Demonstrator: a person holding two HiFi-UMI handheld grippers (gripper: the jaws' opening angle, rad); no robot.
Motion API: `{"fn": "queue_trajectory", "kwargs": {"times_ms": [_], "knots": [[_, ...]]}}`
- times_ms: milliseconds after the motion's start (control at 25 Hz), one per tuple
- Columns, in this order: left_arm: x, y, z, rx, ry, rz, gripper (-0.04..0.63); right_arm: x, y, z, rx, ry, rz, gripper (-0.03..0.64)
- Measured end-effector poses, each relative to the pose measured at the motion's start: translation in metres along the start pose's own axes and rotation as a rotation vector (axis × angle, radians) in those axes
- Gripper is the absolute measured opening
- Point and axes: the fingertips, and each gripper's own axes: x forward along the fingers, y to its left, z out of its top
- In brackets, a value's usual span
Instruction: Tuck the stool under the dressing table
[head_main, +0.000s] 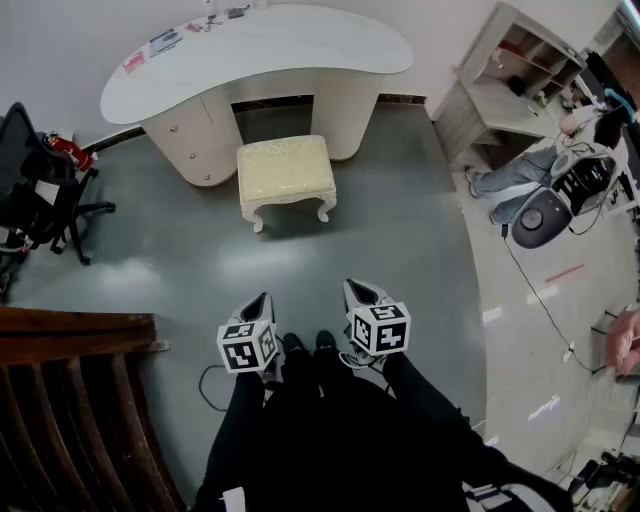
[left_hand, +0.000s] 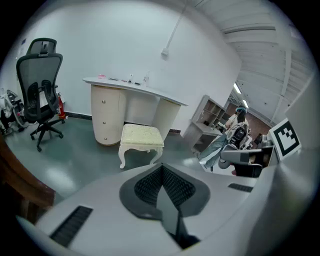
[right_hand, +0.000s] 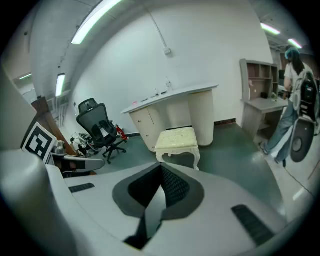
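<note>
Two empty, clenched claws: left gripper (head_main: 262, 300), right gripper (head_main: 354, 290). At 12 o'clock, stool (head_main: 286, 170) stands just before table (head_main: 260, 50). Push near edge squarely, centred on kneehole (head_main: 272, 118).

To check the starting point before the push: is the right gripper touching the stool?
Apart. The head view shows the right gripper held low near the person, with a wide strip of floor between it and the stool.
</note>
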Motion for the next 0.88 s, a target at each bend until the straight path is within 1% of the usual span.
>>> {"fn": "queue_trajectory", "kwargs": {"times_ms": [120,240,480,720,880], "knots": [[0.003,-0.002,0.01,0.007,-0.015,-0.014,0.008,-0.001,0.001,0.015,-0.029,-0.035,-0.004,0.003],[0.002,0.0,0.017,0.013,-0.036,-0.007,0.008,-0.001,0.003,0.021,-0.051,-0.05,-0.007,0.003],[-0.007,0.003,0.033,0.024,-0.123,0.014,0.008,-0.006,0.002,0.03,-0.063,-0.093,-0.008,0.003],[-0.008,0.009,0.028,0.021,-0.114,0.009,0.008,-0.001,0.003,0.022,-0.073,-0.065,-0.021,0.003],[-0.01,0.025,0.038,0.016,-0.118,-0.005,0.008,0.008,0.002,0.026,-0.065,-0.055,-0.054,0.003]]}}
